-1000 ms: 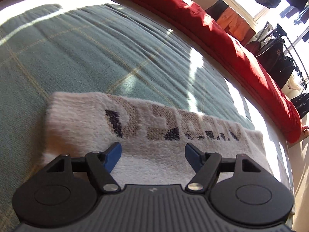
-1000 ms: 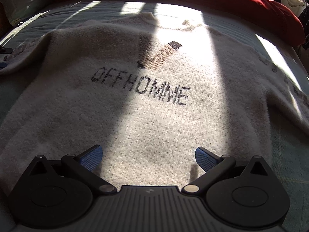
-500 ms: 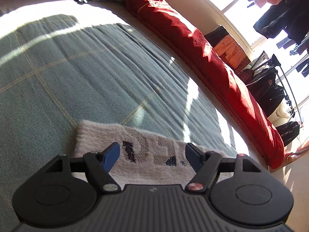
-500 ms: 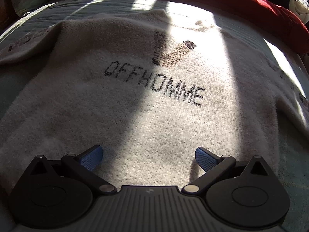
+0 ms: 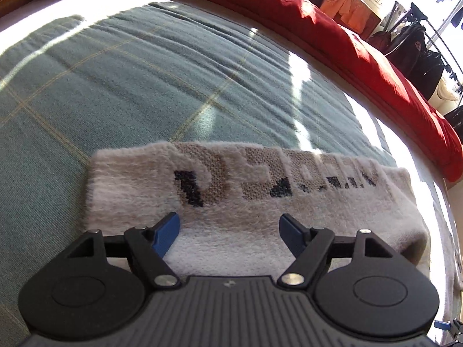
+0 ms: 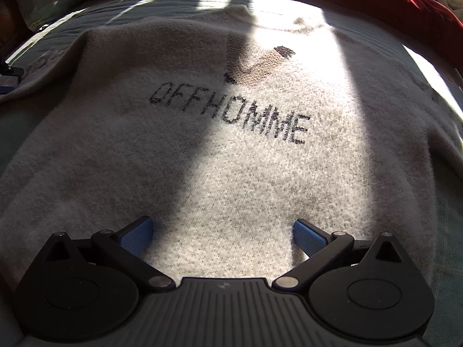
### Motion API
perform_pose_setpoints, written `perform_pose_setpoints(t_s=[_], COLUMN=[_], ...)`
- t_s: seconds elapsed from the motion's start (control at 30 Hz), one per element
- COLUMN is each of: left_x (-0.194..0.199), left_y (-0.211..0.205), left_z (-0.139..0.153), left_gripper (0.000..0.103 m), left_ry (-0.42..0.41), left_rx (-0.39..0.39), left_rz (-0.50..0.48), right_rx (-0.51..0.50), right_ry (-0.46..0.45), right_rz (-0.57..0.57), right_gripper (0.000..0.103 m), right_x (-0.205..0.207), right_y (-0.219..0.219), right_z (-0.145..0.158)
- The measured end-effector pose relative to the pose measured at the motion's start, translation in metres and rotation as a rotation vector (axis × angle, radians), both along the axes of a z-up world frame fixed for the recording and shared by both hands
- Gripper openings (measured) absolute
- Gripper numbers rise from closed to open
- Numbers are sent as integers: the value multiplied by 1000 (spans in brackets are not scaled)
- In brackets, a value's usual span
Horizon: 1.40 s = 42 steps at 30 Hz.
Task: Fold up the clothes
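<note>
Now hovering with the left gripper (image 5: 228, 231) spread wide over a cream sweater's sleeve (image 5: 260, 185) lying on the green bedspread (image 5: 144, 81), gripping nothing. Likewise holding the right gripper (image 6: 222, 235) wide open above the sweater's body (image 6: 231, 159), showing "OFFHOMME" (image 6: 228, 112).

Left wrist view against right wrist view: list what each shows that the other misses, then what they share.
Left wrist only: the sleeve with knitted letters, the clothes rack by the window, an orange garment, the open left gripper.

Right wrist only: the sweater front reading OFFHOMME, its collar, the open right gripper.

Both: the green blanket and the red cushion.
</note>
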<state>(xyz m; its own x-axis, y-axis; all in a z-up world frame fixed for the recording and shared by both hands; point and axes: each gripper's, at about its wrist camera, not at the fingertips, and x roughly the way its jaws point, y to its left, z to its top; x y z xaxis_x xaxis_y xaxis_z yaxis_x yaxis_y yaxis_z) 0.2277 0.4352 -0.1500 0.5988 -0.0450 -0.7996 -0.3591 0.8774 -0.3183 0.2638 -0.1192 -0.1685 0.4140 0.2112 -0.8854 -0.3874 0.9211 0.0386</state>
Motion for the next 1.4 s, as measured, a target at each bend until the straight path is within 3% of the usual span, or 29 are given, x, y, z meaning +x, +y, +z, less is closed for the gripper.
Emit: perform_pose_setpoints(t_s=[0.07,0.13,0.23,0.33,0.43,0.57,0.77,1.0,1.17,1.4], left_x=[5,14,39,69,108,158,209,242,263,290], left_y=[-16,-30,-50,-72,-96,-130,-154,-164,-166,-171], left_z=[10,20,35,46,45,37,21,20,12,-9], left_gripper=[75,75,75,73,72,63,62,62,62,62], left_ry=[21,-16,-59,-82,-86,-60,12,91,163,239], left_rx=[105,133,131,159,158,182,165,107,59,2], left_rz=[-40,-97,-172,-244,-325,-431,-574,-744,-844,-978], right_rx=[16,14,11,86,128,159,181,222,228,230], right_ry=[-6,-4,-5,-58,-81,-88,-36,55,126,158], right_rz=[8,15,26,56,81,122,151,95,73,23], right_gripper=[103,103,103,103,103,103,103,103,103,103], right_x=[0,0,1,2,11,30,63,96,103,108], right_y=[-3,-2,-1,-5,-5,-2,2,6,21,31], right_z=[-1,0,4,20,29,31,24,42,55,65])
